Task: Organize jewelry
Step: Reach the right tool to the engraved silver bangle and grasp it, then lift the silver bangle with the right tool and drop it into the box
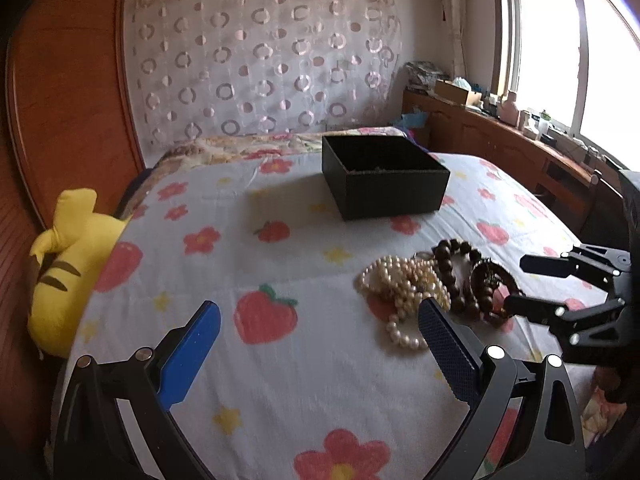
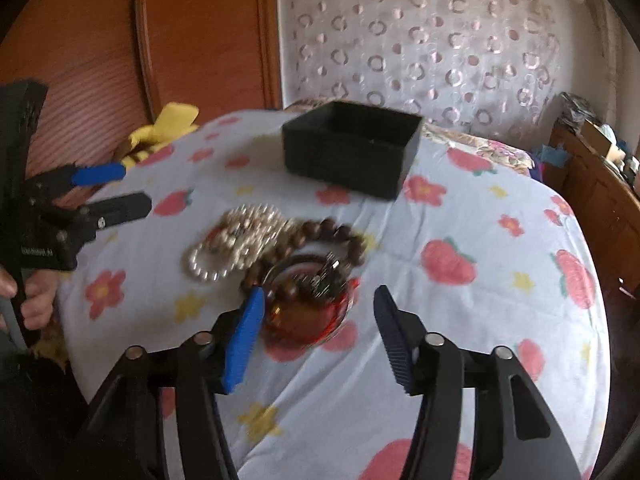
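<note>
A pile of jewelry lies on the flowered bed cover: a pearl necklace [image 1: 402, 284] [image 2: 234, 242], a dark wooden bead bracelet [image 1: 456, 276] [image 2: 332, 236] and an amber bangle [image 2: 310, 312] [image 1: 494, 286]. An open black box [image 1: 384, 176] [image 2: 352, 146] stands behind the pile. My left gripper [image 1: 320, 322] [image 2: 136, 188] is open and empty, left of the pile. My right gripper [image 2: 320, 302] [image 1: 516, 284] is open, its fingers either side of the amber bangle, just above it.
A yellow plush toy [image 1: 68, 264] [image 2: 160, 132] lies at the bed's left edge by the wooden headboard [image 1: 68, 92]. A wooden sideboard [image 1: 500, 136] with clutter runs along the right under the window. A patterned curtain [image 1: 264, 60] hangs behind the bed.
</note>
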Demonstrator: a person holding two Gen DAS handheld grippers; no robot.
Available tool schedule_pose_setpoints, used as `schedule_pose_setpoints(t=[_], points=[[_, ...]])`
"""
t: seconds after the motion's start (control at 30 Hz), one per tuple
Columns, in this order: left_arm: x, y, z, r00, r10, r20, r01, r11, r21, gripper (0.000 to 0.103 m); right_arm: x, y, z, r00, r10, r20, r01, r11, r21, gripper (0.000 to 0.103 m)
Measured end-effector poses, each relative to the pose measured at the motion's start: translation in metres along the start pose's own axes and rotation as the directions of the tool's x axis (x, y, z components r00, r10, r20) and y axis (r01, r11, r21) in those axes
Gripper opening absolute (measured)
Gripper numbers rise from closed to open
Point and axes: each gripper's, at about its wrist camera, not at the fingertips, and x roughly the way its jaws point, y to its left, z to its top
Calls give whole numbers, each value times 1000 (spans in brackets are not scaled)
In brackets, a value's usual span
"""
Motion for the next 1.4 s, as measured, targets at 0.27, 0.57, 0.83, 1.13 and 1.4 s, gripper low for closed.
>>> schedule_pose_setpoints(t=[0.27, 0.57, 0.83, 1.13, 1.4], points=[[4, 3, -3, 1000, -2, -12, 2, 1000, -5, 95, 11, 5, -1, 997, 2, -75, -5, 999, -44, 62], [4, 2, -3, 1000, -6, -10, 5, 1000, -7, 95, 14, 8, 2, 997, -23, -74, 16, 995, -97, 57], [5, -1, -4, 1000, -9, -17, 8, 1000, -2, 95, -13, 2, -2, 996, -94, -10, 92, 987, -129, 56], [7, -5, -6, 1000, -10, -17, 10, 1000, 2, 95, -34, -14, 1, 989, -149, -7, 147, 979, -144, 56], [7, -6, -7, 1000, -12, -17, 13, 1000, 3, 95, -39, -19, -14, 991, -131, -16, 128, 984, -123, 56]])
